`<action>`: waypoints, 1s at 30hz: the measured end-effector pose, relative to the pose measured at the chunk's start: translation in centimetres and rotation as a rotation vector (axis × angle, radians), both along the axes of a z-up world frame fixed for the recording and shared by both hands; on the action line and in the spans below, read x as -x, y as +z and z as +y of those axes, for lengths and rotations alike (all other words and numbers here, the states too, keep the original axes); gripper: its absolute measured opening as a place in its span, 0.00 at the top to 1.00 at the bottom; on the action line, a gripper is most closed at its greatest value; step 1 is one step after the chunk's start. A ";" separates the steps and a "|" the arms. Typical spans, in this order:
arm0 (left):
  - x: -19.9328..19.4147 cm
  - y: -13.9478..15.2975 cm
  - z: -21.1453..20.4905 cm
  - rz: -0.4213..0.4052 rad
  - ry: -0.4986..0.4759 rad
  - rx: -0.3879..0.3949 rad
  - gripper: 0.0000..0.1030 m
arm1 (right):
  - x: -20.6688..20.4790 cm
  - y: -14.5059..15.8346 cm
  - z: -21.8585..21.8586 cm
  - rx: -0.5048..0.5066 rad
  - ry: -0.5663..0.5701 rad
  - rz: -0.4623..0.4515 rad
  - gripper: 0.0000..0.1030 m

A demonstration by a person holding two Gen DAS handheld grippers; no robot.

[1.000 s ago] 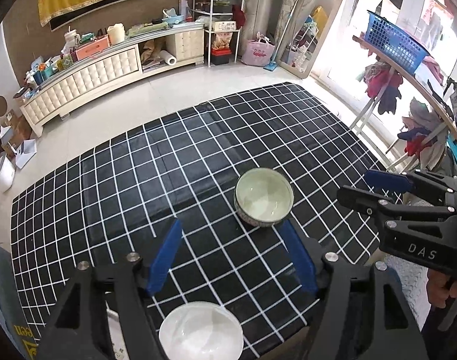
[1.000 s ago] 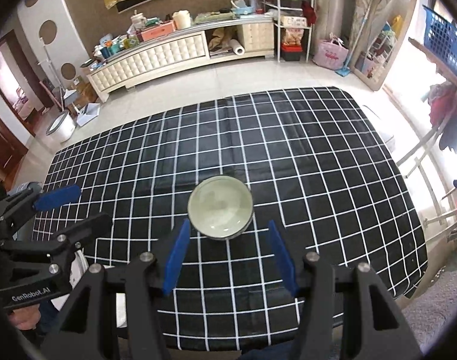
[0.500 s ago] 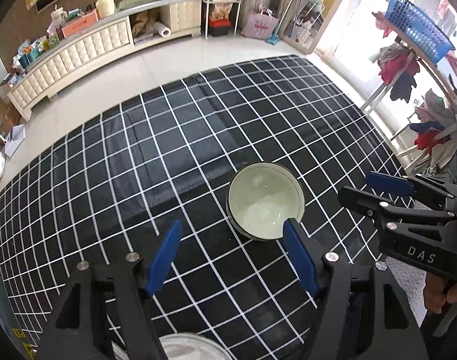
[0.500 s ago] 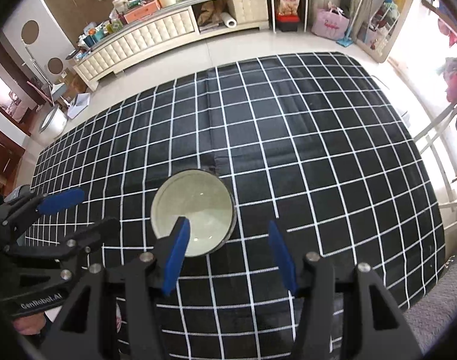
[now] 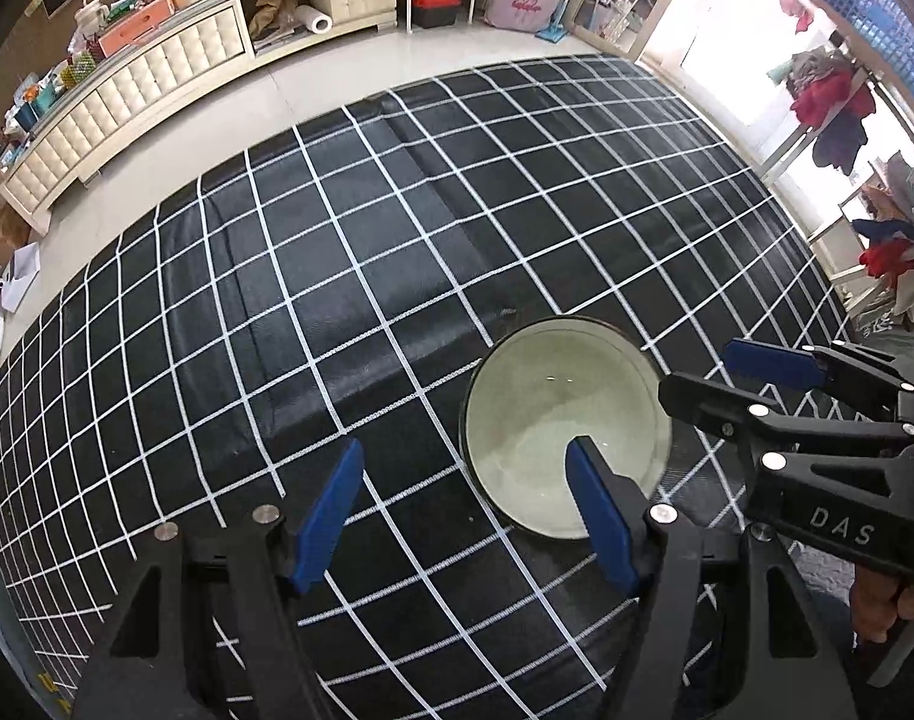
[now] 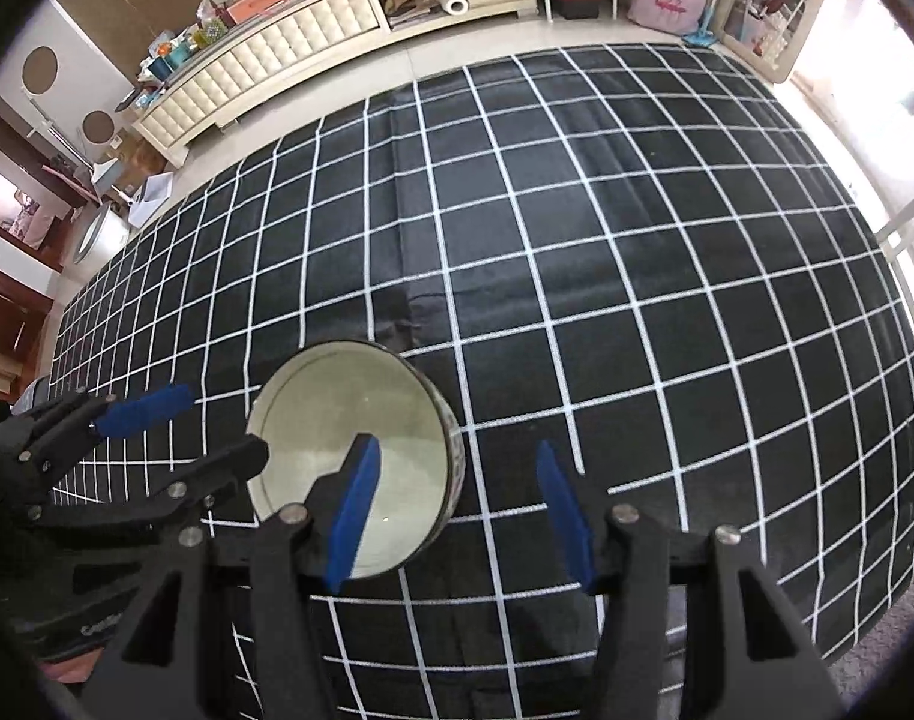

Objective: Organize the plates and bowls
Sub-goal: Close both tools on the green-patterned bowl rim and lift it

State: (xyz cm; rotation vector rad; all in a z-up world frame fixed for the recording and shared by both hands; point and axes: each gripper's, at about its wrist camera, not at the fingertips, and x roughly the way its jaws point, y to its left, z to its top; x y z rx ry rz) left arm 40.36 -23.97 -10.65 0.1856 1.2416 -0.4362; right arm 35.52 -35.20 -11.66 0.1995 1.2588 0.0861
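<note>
Nearest, both hand-held grippers hang over 1 pale green round ceramic bowl with a dark rim [image 5: 562, 426], which sits upright on the black tablecloth with a white grid [image 5: 348, 252], toward the cloth's near edge. From the left wrist view, the left gripper [image 5: 466, 477] has its 2 blue-padded fingers [image 5: 327, 516] standing apart: the right finger overlaps the bowl's near inner side, the left one is over bare cloth left of the bowl, and nothing is clamped. From the right wrist view, the right gripper [image 6: 457, 483] also stands apart, its left finger in front of the bowl's interior, its right finger over cloth right of the bowl; whether either finger touches the bowl cannot be told. Each gripper shows in the other's view, flanking the bowl. Beyond the bowl the cloth lies bare, creased down its middle. Farther behind the bowl, past pale floor, stands a long cream tufted cabinet [image 6: 288, 42] crowded with small items.
</note>
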 end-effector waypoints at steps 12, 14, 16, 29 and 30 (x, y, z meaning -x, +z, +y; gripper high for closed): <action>-1.6 -3.7 -0.8 0.077 0.001 -0.032 0.71 | 0.0 -2.2 -0.7 -0.049 -0.008 0.035 0.77; -1.6 -4.1 -0.8 0.086 0.005 -0.036 0.76 | 0.1 -2.1 -0.6 -0.042 -0.002 0.030 0.79; -1.7 -4.2 -0.8 0.095 0.006 -0.034 0.79 | 0.2 -2.2 -0.4 -0.028 0.004 0.033 0.79; -1.1 -5.0 -2.8 0.092 -0.045 -0.075 0.91 | 1.4 -2.0 -0.3 0.007 -0.015 0.025 0.89; -1.0 -5.0 -3.0 0.083 -0.050 -0.083 0.91 | 1.5 -1.8 -0.3 0.006 -0.018 0.023 0.89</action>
